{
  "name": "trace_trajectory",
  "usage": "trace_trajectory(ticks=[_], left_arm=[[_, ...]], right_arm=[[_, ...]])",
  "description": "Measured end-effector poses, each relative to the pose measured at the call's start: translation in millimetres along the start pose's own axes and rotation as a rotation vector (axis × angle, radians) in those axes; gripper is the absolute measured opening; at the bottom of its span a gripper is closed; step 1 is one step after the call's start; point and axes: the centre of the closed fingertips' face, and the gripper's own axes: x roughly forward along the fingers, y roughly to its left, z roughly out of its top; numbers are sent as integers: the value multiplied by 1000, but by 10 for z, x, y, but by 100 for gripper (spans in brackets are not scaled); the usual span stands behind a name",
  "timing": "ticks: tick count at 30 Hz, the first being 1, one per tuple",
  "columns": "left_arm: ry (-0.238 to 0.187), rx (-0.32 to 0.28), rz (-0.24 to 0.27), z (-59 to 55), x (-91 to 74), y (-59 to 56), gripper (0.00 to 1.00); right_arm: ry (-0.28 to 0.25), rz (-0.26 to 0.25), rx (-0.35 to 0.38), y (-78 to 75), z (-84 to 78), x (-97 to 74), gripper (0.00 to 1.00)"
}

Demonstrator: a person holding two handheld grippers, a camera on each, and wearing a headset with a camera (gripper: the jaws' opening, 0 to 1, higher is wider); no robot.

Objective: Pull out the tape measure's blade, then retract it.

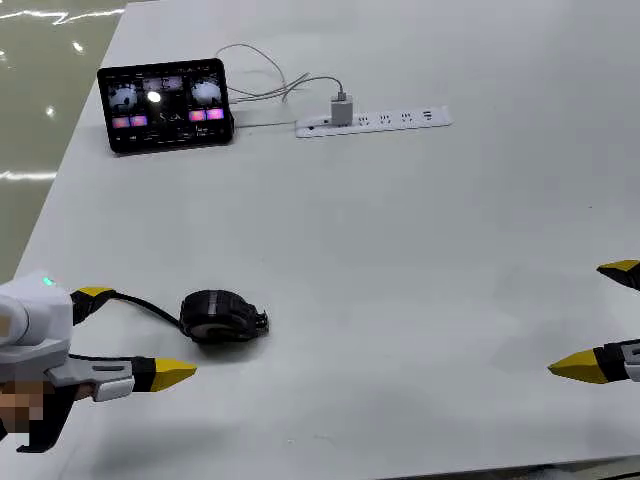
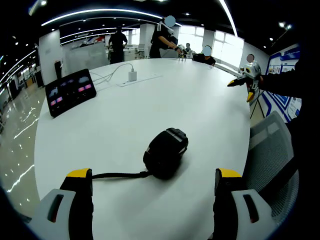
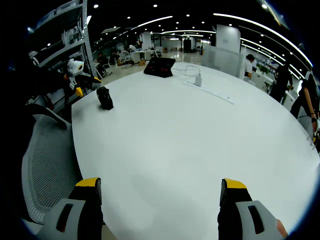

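The left gripper (image 1: 137,333) stands wide open with nothing between its jaws, at the near-left part of the table (image 1: 420,260). The tape (image 2: 166,152) lies flat on the table just ahead of it, in line with the gap between the 2 jaws and apart from both. Its black strap (image 2: 117,175) trails back to the tip of 1 jaw; whether it touches that jaw I cannot tell.

The right gripper (image 3: 158,182) is also wide open and empty, well apart from the tape, far along the table's near side.

In the head view the tape's long axis runs left to right. The strap end faces the left gripper, and a small nub at the other end faces the right one. That nub is probably the blade's hook, though it is too small to be sure. The left gripper is much the nearer and looks placed to clamp the case. The right would have to cross the table to reach the hook. Neither step has begun.

The stretch between tape and right gripper is bare, good room for the blade's run. The near table edge lies close behind both grippers, with a chair (image 3: 45,155) beyond it. The tablet (image 1: 166,103) and power strip (image 1: 375,121) sit well away on the far side.
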Motion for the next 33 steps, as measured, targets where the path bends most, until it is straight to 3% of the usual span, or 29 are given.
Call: trace_trajectory(ticks=[15, 20, 24, 33], left_arm=[[2, -10, -5, -2, -2, 2, 99], [6, 20, -18, -7, -4, -7, 99], [-16, 30, -38, 55, -5, -46, 99], [-23, 41, -45, 114, 17, -21, 99]], right_arm=[[-3, 2, -8, 23, 13, 17, 99], [-2, 2, -15, 17, 19, 28, 99], [-4, 1, -18, 12, 46, 51, 99], [-20, 18, -40, 59, 143, 146, 99]])
